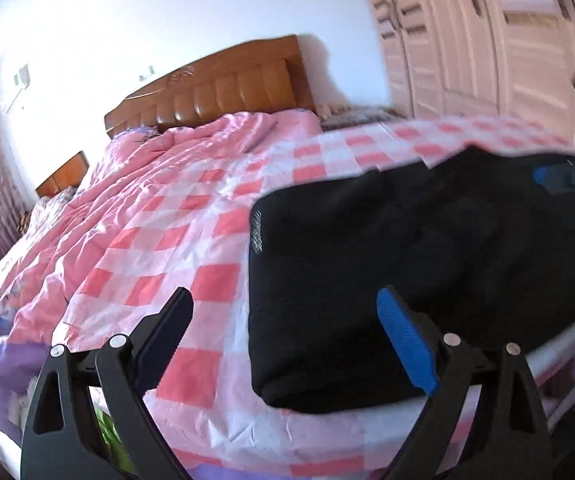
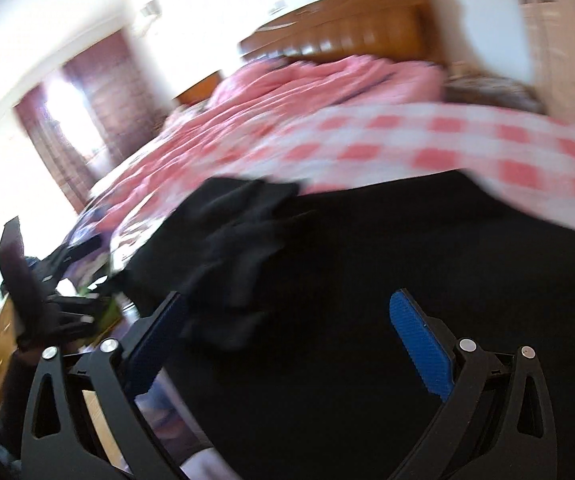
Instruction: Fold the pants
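Black pants (image 1: 407, 260) lie folded into a thick rectangle on the pink-and-white checked bedspread (image 1: 191, 240), near the bed's front edge. My left gripper (image 1: 283, 300) stands open over the folded stack's near left corner, with nothing pressed between its blue pads. In the right wrist view the pants (image 2: 367, 280) fill the lower frame, with a rumpled flap (image 2: 239, 248) at their left end. My right gripper (image 2: 287, 304) is open just above the black cloth, and the flap reaches between its fingers without being pinched. The right gripper (image 1: 567, 176) also shows at the stack's far right.
A brown padded headboard (image 1: 227, 92) and crumpled pink quilt (image 1: 175, 152) fill the far end of the bed. White wardrobe doors (image 1: 467, 32) stand to the right. A nightstand (image 1: 63, 176) and dark red curtains (image 2: 87, 112) are at the left. Clutter lies beside the bed (image 2: 47, 300).
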Demonstrator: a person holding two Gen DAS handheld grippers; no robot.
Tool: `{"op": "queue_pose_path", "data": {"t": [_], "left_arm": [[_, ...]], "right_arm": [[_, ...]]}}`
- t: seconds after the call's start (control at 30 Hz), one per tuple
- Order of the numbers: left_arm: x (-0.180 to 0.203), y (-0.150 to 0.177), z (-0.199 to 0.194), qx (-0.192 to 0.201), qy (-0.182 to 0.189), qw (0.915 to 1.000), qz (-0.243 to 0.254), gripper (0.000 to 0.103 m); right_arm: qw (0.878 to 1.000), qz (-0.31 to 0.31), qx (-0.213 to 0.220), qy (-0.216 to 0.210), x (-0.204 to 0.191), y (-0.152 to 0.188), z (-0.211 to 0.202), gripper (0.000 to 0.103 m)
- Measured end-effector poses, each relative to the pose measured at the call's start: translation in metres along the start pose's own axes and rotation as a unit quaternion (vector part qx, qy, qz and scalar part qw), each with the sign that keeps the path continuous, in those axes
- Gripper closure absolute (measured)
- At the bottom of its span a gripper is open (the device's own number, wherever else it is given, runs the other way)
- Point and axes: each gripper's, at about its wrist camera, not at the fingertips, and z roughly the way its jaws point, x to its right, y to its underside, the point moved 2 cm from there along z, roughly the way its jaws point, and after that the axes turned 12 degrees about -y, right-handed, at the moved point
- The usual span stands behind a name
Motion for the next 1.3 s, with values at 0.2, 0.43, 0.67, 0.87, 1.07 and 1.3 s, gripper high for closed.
{"op": "queue_pose_path", "data": {"t": [0.2, 0.43, 0.67, 0.87, 1.07, 1.3], "left_arm": [[0.022, 0.011, 0.013, 0.000, 0.002, 0.9985, 0.054, 0.010], [0.023, 0.022, 0.025, -0.015, 0.022, 0.9974, 0.067, 0.016], [0.019, 0.017, 0.020, -0.006, 0.013, 0.9974, 0.070, 0.025], [0.024, 0.011, 0.022, 0.000, 0.016, 0.9979, 0.062, 0.025], [0.028, 0.010, 0.029, -0.004, 0.021, 0.9975, 0.067, 0.034], [0.000, 0.002, 0.016, 0.024, 0.003, 0.9994, 0.025, 0.091]], "right_arm": [[0.996, 0.027, -0.051, -0.070, -0.026, 0.005, 0.044, 0.030], [0.993, 0.083, -0.053, -0.057, 0.005, 0.006, 0.053, 0.049], [0.999, 0.011, -0.029, -0.029, -0.026, -0.011, 0.027, 0.050], [0.994, 0.054, -0.080, -0.053, -0.023, 0.013, 0.047, 0.050], [0.992, 0.108, -0.050, -0.049, 0.007, 0.001, 0.058, 0.054], [0.999, 0.026, -0.024, -0.037, -0.023, -0.006, 0.043, 0.094]]}}
